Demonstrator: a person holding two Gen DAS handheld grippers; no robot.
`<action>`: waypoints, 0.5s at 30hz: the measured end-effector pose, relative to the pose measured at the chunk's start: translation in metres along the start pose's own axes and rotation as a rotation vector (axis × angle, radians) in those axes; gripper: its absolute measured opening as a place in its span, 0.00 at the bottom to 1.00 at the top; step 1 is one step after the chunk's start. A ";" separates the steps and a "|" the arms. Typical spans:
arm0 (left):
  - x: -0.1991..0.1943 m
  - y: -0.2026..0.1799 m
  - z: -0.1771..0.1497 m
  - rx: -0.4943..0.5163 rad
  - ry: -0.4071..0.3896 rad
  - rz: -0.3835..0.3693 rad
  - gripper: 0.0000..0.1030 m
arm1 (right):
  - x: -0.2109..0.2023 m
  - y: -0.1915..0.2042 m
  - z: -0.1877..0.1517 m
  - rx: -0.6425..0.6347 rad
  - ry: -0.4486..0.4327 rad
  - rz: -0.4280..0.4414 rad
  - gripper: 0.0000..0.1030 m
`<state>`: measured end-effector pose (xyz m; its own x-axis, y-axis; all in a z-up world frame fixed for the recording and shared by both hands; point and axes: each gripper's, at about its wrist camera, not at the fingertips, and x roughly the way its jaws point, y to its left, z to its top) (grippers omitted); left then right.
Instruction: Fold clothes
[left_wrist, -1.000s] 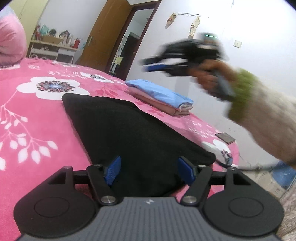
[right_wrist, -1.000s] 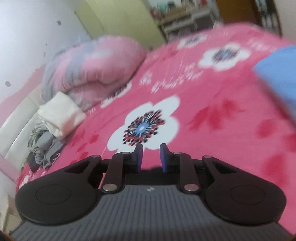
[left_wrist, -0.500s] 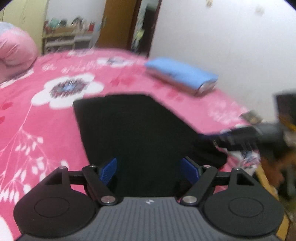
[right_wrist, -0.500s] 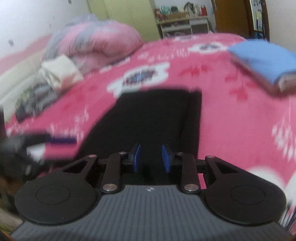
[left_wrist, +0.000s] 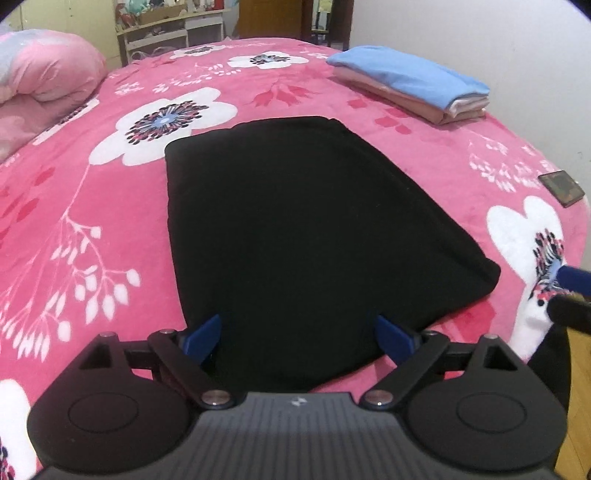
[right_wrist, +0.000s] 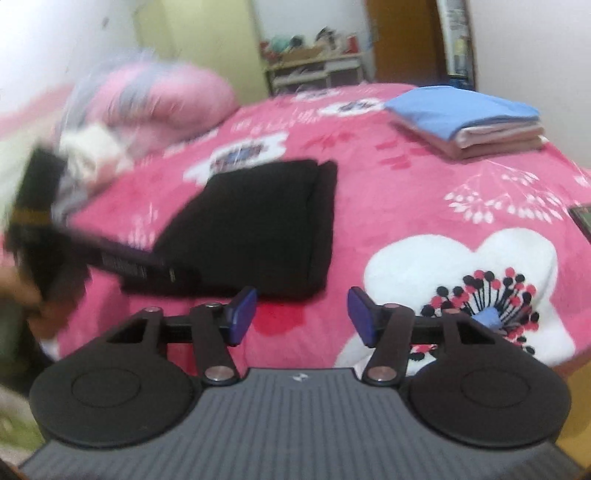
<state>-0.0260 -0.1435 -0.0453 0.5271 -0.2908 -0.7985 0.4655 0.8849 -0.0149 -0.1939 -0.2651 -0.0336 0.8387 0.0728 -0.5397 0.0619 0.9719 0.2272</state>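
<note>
A black cloth (left_wrist: 295, 236) lies folded flat on the pink bed cover (left_wrist: 74, 192) with big white flowers. The left gripper (left_wrist: 297, 338) hangs over the near edge of the cloth. Its blue fingers (left_wrist: 203, 338) are wide apart and opening more, with the black cloth showing between them but not pinched. Far back on the right sits a neat pile of folded clothes (left_wrist: 410, 83), blue on top. A pink pillow (left_wrist: 40, 70) is at the far left. A small dark flat thing (left_wrist: 561, 182) lies near the bed's right edge.

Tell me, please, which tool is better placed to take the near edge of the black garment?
Probably the left tool: its opening jaws straddle the black garment at its near edge. The right tool, also opening, hangs over bare pink bedspread beside its corner.
</note>
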 end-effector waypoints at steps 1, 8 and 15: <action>0.000 -0.002 0.000 -0.002 0.001 0.008 0.89 | -0.002 -0.002 0.001 0.024 -0.013 0.002 0.58; -0.004 -0.011 -0.002 0.004 0.003 0.059 0.90 | -0.005 0.000 0.007 0.066 -0.056 0.028 0.73; -0.006 -0.015 -0.003 0.016 0.006 0.099 0.90 | -0.003 0.004 0.007 0.073 -0.064 0.018 0.77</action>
<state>-0.0379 -0.1539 -0.0417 0.5669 -0.1994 -0.7993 0.4223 0.9034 0.0741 -0.1922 -0.2634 -0.0253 0.8728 0.0734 -0.4824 0.0837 0.9514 0.2962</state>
